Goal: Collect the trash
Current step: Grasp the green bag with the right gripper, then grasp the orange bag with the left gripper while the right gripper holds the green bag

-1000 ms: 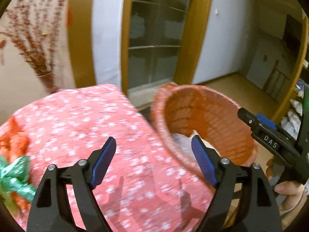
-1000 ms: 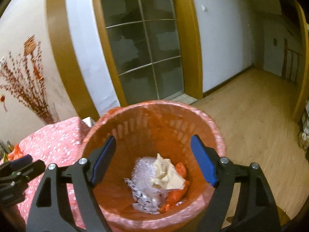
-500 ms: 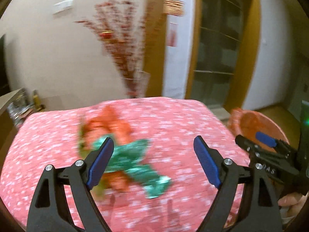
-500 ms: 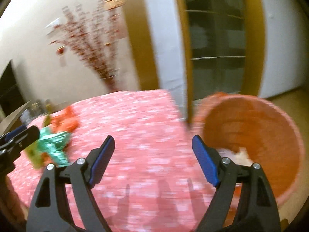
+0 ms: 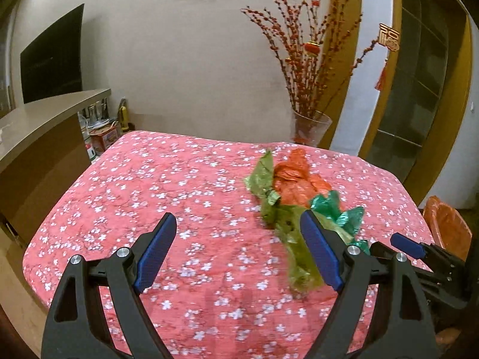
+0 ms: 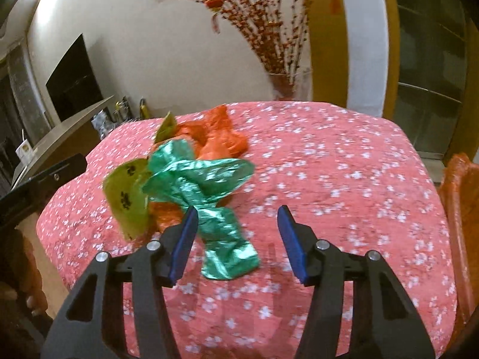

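A heap of crumpled trash lies on the table with the pink flowered cloth: a green plastic bag, an orange plastic bag and an olive-yellow wrapper. In the left wrist view the heap shows as the orange bag, the olive wrapper and the green bag. My right gripper is open and empty, hovering just over the near end of the green bag. My left gripper is open and empty above the cloth, left of the heap.
The orange trash basket stands off the table's right edge, also at the right of the right wrist view. A glass vase with red branches stands behind the table. A wooden counter with bottles runs along the left.
Both grippers swung left from over the orange basket to the table. The trash heap came into view and now lies close under the right gripper. Both stay open.
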A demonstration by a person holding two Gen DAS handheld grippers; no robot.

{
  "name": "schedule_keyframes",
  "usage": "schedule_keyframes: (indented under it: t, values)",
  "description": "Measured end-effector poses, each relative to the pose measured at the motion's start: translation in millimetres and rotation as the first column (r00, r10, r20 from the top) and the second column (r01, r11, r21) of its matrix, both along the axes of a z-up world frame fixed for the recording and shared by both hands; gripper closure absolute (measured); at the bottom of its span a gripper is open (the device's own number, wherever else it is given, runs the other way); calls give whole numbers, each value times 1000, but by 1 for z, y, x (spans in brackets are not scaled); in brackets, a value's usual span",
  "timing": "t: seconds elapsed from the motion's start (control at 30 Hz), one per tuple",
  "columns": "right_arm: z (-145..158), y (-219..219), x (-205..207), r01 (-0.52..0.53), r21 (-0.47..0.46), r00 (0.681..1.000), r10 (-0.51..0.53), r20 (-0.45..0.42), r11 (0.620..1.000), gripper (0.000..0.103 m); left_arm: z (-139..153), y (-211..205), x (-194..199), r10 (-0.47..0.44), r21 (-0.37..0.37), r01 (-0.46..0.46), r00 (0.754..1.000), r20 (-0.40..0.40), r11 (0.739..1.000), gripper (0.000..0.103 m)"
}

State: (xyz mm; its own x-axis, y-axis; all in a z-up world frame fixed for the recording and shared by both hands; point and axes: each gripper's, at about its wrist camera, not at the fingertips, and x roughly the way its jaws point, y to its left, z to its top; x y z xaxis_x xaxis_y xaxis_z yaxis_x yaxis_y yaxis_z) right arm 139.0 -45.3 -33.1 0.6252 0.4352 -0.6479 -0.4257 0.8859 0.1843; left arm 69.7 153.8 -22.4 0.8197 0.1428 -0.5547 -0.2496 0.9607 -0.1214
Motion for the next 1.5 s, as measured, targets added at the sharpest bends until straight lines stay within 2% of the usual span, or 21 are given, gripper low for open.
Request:
schedule_keyframes:
  t: [0.4, 0.53, 0.63, 1.0, 1.27, 1.4, 1.5]
  values:
    - [-17, 31, 13, -57, -67, 998, 54, -34, 996, 49, -9, 5, 1, -3, -17, 3, 1000, -12, 1000, 19]
    - [-23, 37, 17, -65, -87, 997, 61, -44, 994, 64, -9, 5, 1, -4, -18, 4, 1000, -11, 1000, 19]
    - [-26, 35, 18, -56, -84, 997, 52, -54, 995, 70, -9, 5, 1, -8, -19, 8, 1000, -12, 1000, 19]
    - [-29, 2, 21, 39, -67, 998, -42, -55, 997, 74, -1, -16, 7, -63, -12, 63, 998, 3, 998, 19]
    - [-32, -34, 24, 139, -66, 988, -143, -58, 988, 74, 16, -67, 29, -189, 16, 189, 981, 33, 982, 20]
    - [-31, -54, 24, 193, -63, 979, -196, -54, 979, 75, 11, -92, 53, -236, 38, 236, 972, -13, 971, 25]
    - [-32, -72, 25, 232, -57, 970, -236, -62, 971, 75, -1, -104, 70, -239, 49, 243, 968, -82, 969, 32]
